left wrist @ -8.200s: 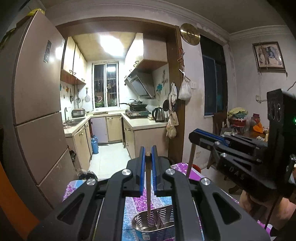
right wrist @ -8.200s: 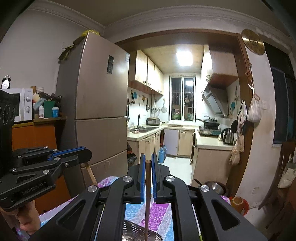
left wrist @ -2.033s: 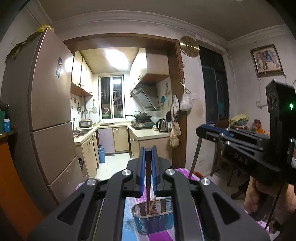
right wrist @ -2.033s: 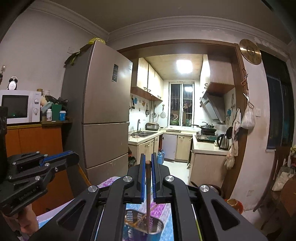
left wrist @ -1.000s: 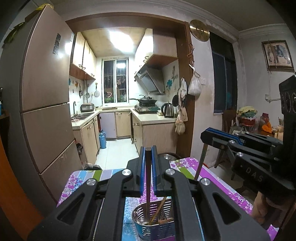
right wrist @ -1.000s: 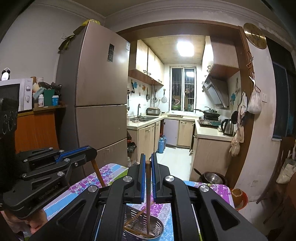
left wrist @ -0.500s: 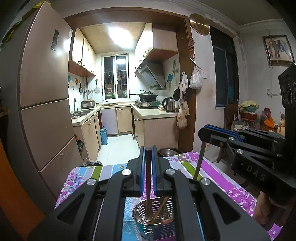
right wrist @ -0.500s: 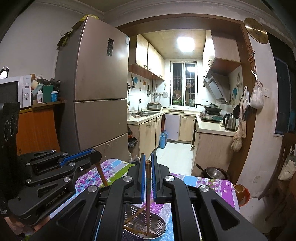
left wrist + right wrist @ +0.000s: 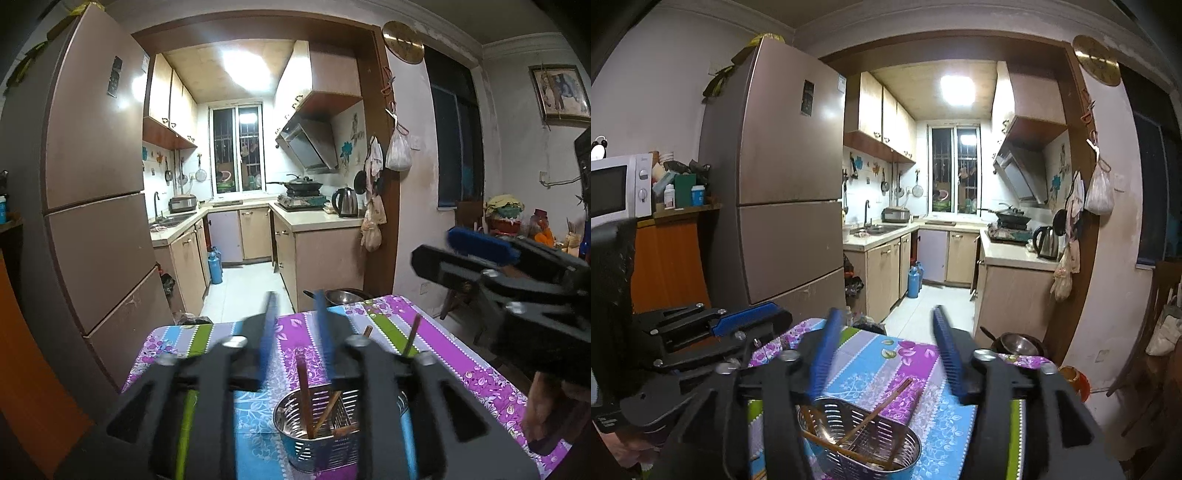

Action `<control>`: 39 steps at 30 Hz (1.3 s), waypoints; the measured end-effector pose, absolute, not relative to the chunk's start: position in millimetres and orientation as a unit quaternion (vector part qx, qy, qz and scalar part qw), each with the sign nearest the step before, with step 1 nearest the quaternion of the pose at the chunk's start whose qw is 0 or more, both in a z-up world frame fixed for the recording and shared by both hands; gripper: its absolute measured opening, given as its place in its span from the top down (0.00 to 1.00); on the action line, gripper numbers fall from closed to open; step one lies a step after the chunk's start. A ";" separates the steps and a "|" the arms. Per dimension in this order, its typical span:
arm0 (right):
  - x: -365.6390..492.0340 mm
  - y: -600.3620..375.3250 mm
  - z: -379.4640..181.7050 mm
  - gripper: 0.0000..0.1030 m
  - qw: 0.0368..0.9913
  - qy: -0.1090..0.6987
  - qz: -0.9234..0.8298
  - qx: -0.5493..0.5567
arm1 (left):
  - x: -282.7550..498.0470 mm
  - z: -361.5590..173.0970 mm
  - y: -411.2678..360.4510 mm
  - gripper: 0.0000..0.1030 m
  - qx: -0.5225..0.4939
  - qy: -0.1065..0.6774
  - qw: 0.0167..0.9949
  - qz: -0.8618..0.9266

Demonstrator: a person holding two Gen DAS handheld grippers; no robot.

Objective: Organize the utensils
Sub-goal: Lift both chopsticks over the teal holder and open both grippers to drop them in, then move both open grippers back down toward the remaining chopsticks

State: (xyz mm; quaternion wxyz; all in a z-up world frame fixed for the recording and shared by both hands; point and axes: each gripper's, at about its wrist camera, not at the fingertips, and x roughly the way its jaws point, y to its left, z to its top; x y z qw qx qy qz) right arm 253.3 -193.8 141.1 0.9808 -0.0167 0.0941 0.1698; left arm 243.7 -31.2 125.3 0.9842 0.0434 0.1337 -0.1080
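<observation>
A perforated steel utensil holder [image 9: 321, 435] stands on the floral striped tablecloth [image 9: 454, 354], with several brown chopsticks in it. My left gripper [image 9: 295, 293] hovers just above it, its jaws opening. One chopstick [image 9: 303, 391] stands loose in the holder below the blue pads, touching neither. In the right wrist view the same holder [image 9: 864, 439] sits under my right gripper [image 9: 885, 310], whose jaws are opening wide with nothing between them. A chopstick [image 9: 882, 406] leans across the holder's rim. The right gripper [image 9: 436, 251] shows from the side at the right of the left wrist view.
A tall brown fridge [image 9: 783, 177] stands left of the kitchen doorway beyond the table. A metal pot [image 9: 1015, 343] sits past the table's far edge. An orange cabinet carries a microwave [image 9: 617, 188]. A person's hand [image 9: 539, 410] holds the right gripper.
Half a second ago each gripper was shut on an upright chopstick over the holder. Both jaws have now parted and the chopsticks have dropped into the holder.
</observation>
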 end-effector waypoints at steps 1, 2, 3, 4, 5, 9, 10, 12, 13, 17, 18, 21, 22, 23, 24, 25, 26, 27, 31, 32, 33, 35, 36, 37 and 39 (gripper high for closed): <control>246.4 -194.8 144.3 0.37 0.982 0.088 0.168 -0.019 | 239.5 126.7 -30.5 0.65 0.044 0.129 0.985 -0.106; 235.6 -195.8 148.8 0.36 0.983 0.077 0.166 -0.022 | 232.4 128.9 -28.7 0.64 0.046 0.122 0.986 -0.104; 227.3 -197.3 151.9 0.31 0.983 0.069 0.166 -0.024 | 227.1 130.2 -26.9 0.61 0.046 0.118 0.987 -0.103; 215.0 -198.7 156.3 0.28 0.984 0.060 0.166 -0.025 | 218.9 131.8 -24.7 0.58 0.046 0.111 0.987 -0.103; 197.3 -200.2 161.3 0.28 0.984 0.047 0.168 -0.026 | 206.3 133.9 -21.0 0.57 0.048 0.102 0.988 -0.103; 128.9 -208.9 167.7 0.23 0.983 0.008 0.181 -0.036 | 153.0 133.3 -5.1 0.50 0.059 0.076 0.990 -0.106; 110.7 -211.6 165.4 0.21 0.982 0.002 0.185 -0.035 | 138.2 131.4 -1.2 0.47 0.065 0.069 0.990 -0.105; 74.1 -217.5 155.9 0.20 0.981 -0.008 0.193 -0.035 | 105.9 123.2 8.4 0.45 0.071 0.058 0.990 -0.109; 54.9 -219.9 147.6 0.20 0.980 -0.012 0.195 -0.035 | 85.7 114.9 15.5 0.44 0.072 0.054 0.990 -0.111; -13.6 -228.7 96.1 0.19 0.981 -0.008 0.192 -0.019 | 20.4 59.2 34.4 0.44 0.076 0.069 0.988 -0.116; -26.9 -229.6 78.7 0.20 0.983 -0.002 0.184 -0.016 | 11.9 45.4 36.5 0.44 0.075 0.080 0.987 -0.121; -50.6 -232.8 20.0 0.26 0.984 0.052 0.170 0.009 | -15.7 -13.6 33.4 0.44 0.097 0.119 0.981 -0.117; -52.6 -232.1 4.6 0.38 0.984 0.072 0.166 0.013 | -19.5 -28.5 33.8 0.44 0.091 0.138 0.979 -0.119; -55.4 -231.3 -20.7 0.42 0.983 0.102 0.152 0.013 | -25.0 -47.8 34.0 0.44 0.081 0.162 0.975 -0.125; -54.9 -230.8 -40.5 0.47 0.981 0.129 0.147 0.013 | -26.3 -57.4 34.1 0.45 0.081 0.172 0.974 -0.122; -51.9 -228.3 -54.2 0.52 0.978 0.151 0.142 0.012 | -27.6 -68.2 32.7 0.46 0.082 0.183 0.972 -0.121; -49.0 -227.1 -69.3 0.53 0.975 0.174 0.135 0.011 | -28.6 -77.6 31.1 0.47 0.083 0.194 0.970 -0.123; -44.5 -226.4 -84.0 0.54 0.972 0.196 0.129 0.010 | -29.1 -88.0 28.4 0.47 0.085 0.207 0.967 -0.122; -33.5 -229.9 -101.4 0.54 0.968 0.221 0.118 0.017 | -27.4 -99.3 29.0 0.48 0.082 0.219 0.965 -0.121; -33.5 -231.7 -100.4 0.54 0.969 0.217 0.118 0.019 | -27.5 -100.2 28.8 0.48 0.086 0.217 0.965 -0.119; -34.1 -231.6 -100.6 0.54 0.969 0.214 0.118 0.021 | -29.1 -100.6 28.4 0.48 0.089 0.216 0.965 -0.118; -37.0 -232.8 -100.7 0.54 0.971 0.208 0.116 0.020 | -30.2 -103.5 25.7 0.48 0.093 0.215 0.965 -0.118; -39.2 -233.1 -101.8 0.54 0.971 0.208 0.117 0.019 | -28.5 -104.7 24.4 0.48 0.095 0.217 0.964 -0.118; -40.1 -232.6 -103.6 0.54 0.971 0.208 0.118 0.017 | -31.5 -108.1 21.3 0.48 0.096 0.217 0.964 -0.118; -40.8 -231.3 -108.7 0.54 0.969 0.214 0.124 0.005 | -34.5 -113.3 17.8 0.50 0.095 0.221 0.963 -0.120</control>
